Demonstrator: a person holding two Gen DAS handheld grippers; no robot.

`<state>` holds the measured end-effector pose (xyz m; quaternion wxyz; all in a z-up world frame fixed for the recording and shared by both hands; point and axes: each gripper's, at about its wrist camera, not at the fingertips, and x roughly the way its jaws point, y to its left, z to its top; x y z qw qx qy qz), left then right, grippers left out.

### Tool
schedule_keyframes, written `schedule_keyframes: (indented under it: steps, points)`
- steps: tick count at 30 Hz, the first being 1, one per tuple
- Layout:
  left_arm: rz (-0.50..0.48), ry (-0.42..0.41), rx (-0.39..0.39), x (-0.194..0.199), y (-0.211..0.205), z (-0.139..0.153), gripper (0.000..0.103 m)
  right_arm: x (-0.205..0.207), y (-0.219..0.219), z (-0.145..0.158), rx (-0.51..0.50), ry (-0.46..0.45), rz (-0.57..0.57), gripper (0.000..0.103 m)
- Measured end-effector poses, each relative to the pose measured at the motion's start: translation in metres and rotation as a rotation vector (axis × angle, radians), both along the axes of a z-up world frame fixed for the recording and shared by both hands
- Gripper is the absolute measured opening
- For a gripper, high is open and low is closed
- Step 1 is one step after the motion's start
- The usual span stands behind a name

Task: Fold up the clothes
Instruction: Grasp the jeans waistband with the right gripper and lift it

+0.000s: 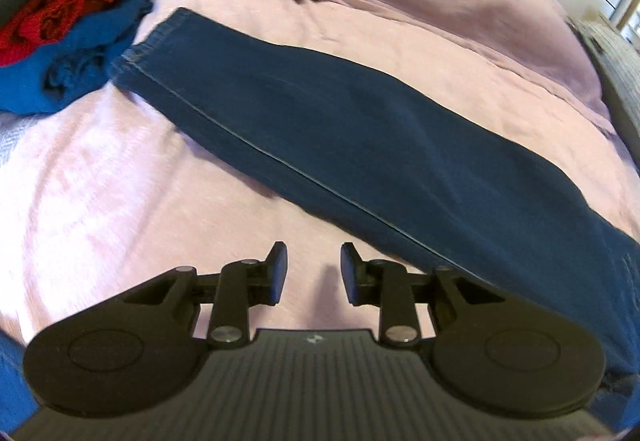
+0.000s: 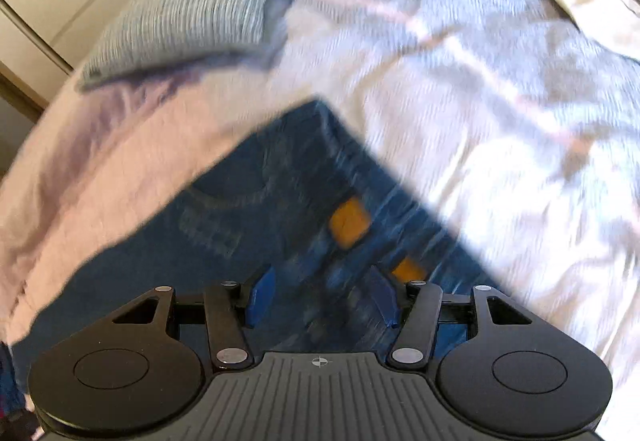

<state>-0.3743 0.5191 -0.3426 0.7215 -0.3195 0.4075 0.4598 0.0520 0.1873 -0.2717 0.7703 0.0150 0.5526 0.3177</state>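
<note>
1. The bed [image 1: 120, 201], under a pink sheet, is carrying everything.
2. The jeans [image 1: 360, 129] are lying flat across the bed's middle as a long folded strip; in the left view their long axis is running diagonally, hem end [image 1: 148, 49] pointing toward the far left corner, the wider end passing the near right edge.
3. A pile [image 1: 60, 21] of blue, red and dark clothes is sitting at the far left corner, just beside the hem.
4. The right gripper [image 2: 322, 297] is hovering over the jeans' waist end [image 2: 280, 201], blurred, fingers spread wide, gripping nothing.
5. The left gripper [image 1: 314, 273] is hanging over bare sheet beside the jeans, fingers parted, empty.
</note>
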Motion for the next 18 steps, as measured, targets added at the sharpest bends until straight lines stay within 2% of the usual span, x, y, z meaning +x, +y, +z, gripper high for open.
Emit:
schedule_keyframes:
  steps: [4,6,7,8,13,18]
  points:
    - [0.007,-0.057,0.011,0.025,-0.024,0.017,0.025,0.043,-0.001,-0.001,0.093,0.019,0.086,0.055]
    - [0.008,-0.089,0.014,0.039,-0.033,0.025,0.025,0.064,0.004,-0.005,0.130,0.043,0.144,0.048]
    - [0.007,-0.105,0.014,0.046,-0.037,0.029,0.025,0.074,0.008,-0.008,0.151,0.057,0.171,0.039]
    - [0.003,-0.112,0.015,0.052,-0.041,0.031,0.025,0.084,0.012,-0.012,0.165,0.077,0.188,0.038]
    - [-0.010,-0.128,0.014,0.080,-0.065,0.040,0.025,0.135,0.037,-0.045,0.206,0.195,0.219,0.038]
    - [0.023,-0.099,-0.007,0.092,-0.083,0.034,0.025,0.173,0.063,-0.088,0.275,0.348,0.231,0.038]
